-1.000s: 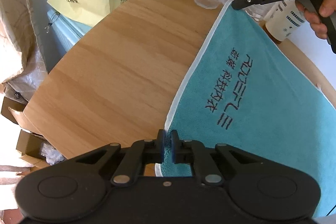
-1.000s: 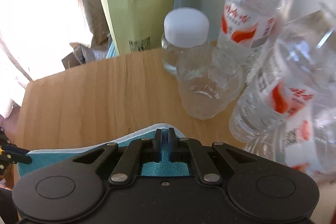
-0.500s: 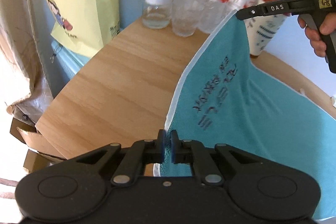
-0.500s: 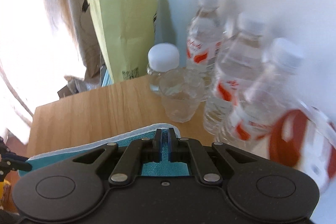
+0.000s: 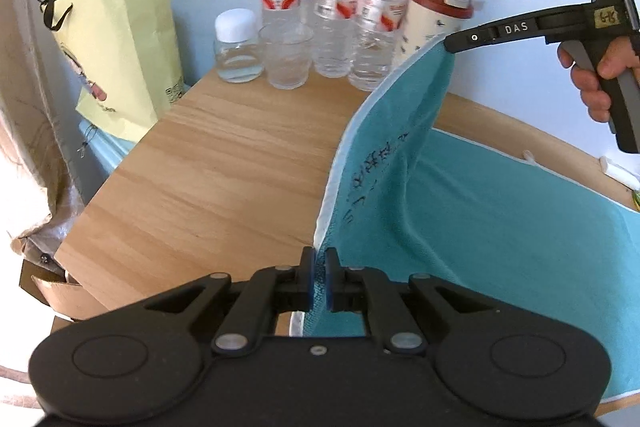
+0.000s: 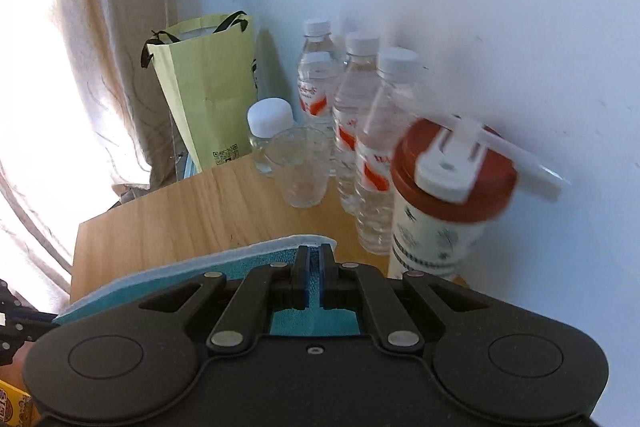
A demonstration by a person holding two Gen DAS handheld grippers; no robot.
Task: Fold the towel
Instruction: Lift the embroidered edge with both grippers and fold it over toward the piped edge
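A teal towel (image 5: 472,211) with a pale border and dark embroidered lettering lies partly on the wooden table (image 5: 224,163). Its left end is lifted off the wood. My left gripper (image 5: 319,261) is shut on the towel's near corner. My right gripper (image 5: 448,45), held by a hand, is shut on the far corner and holds it high above the table. In the right wrist view the right gripper (image 6: 314,255) pinches the teal towel (image 6: 224,267), whose pale edge curves off to the left.
At the table's back by the wall stand three water bottles (image 5: 340,23), a white-lidded jar (image 5: 238,47), a clear cup (image 5: 286,57) and a red-lidded tumbler (image 5: 430,15). A yellow paper bag (image 5: 120,51) hangs off the left edge. Cardboard boxes (image 5: 44,279) sit below.
Both grippers have risen, lifting the towel's left end off the table. The right gripper has climbed higher and back from the bottles; the towel now hangs in a steep fold.
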